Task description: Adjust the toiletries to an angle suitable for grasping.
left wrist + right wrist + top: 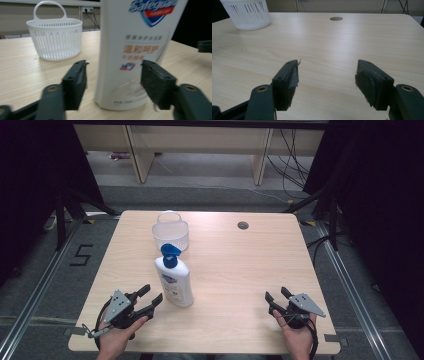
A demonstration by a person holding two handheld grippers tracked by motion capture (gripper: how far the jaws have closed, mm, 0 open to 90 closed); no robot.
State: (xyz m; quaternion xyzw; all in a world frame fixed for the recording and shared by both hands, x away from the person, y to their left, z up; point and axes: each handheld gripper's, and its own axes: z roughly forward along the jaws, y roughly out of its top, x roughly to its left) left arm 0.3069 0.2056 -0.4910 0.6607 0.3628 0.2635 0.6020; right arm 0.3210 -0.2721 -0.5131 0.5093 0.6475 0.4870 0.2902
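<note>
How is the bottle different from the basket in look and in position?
The bottle is solid white with a blue pump and a printed label; the basket is slotted, open-topped, with a loop handle. The bottle stands nearer the left gripper; the basket sits farther back. Both are white plastic, upright on the table.

On the table [235, 270], the bottle [173, 279] stands before the basket [170, 231], just right of the left gripper [151, 296].

One white pump bottle [173, 281], one white basket [171, 231], two hand-held grippers: left [150, 298], right [276, 295].
</note>
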